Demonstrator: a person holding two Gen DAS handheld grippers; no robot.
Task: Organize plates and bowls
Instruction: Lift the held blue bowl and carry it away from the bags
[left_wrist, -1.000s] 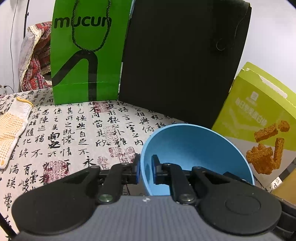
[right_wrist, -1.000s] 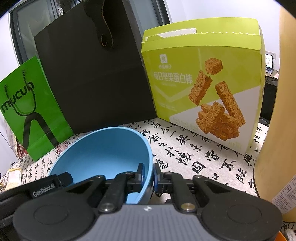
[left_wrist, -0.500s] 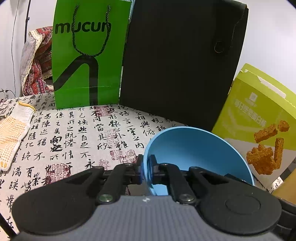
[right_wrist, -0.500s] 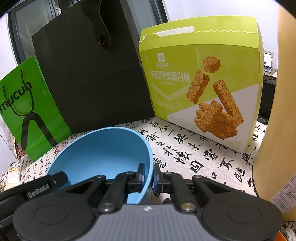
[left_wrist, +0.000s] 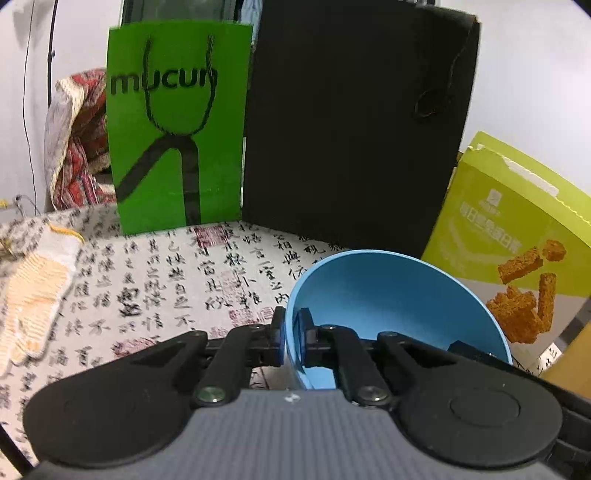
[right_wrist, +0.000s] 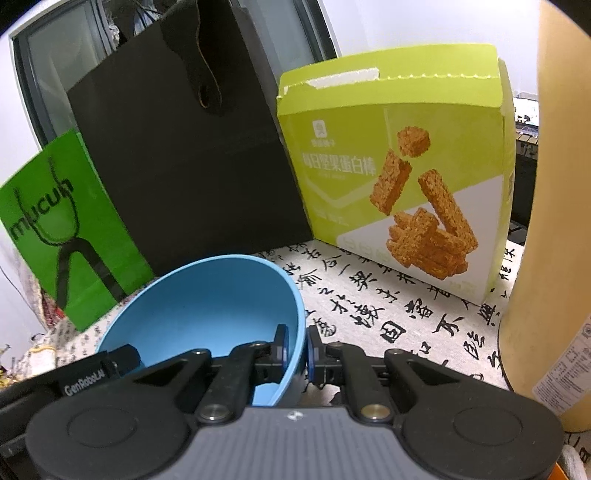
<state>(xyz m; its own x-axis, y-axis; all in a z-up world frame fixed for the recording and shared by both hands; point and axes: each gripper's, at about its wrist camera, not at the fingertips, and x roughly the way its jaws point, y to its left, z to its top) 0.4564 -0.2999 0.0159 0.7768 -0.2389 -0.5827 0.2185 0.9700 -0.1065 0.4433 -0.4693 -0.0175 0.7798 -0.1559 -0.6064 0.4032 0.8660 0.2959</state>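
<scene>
From my seat I can read "mucun" in black letters on the green paper bag (left_wrist: 177, 125), clearest in the left wrist view and curving sideways in the right one. The lime snack box (right_wrist: 399, 177) carries white Chinese characters, 每日坚果蛋白棒, under a small square logo too tiny to make out. On the black body of the other gripper at the lower left of the right wrist view I read "GenRoboLAI" (right_wrist: 83, 384), its last letters uncertain. The tablecloth (left_wrist: 177, 280) is printed with black calligraphy and red seals that I cannot decipher. The label on the tan container (right_wrist: 561, 380) is too small to read.
</scene>
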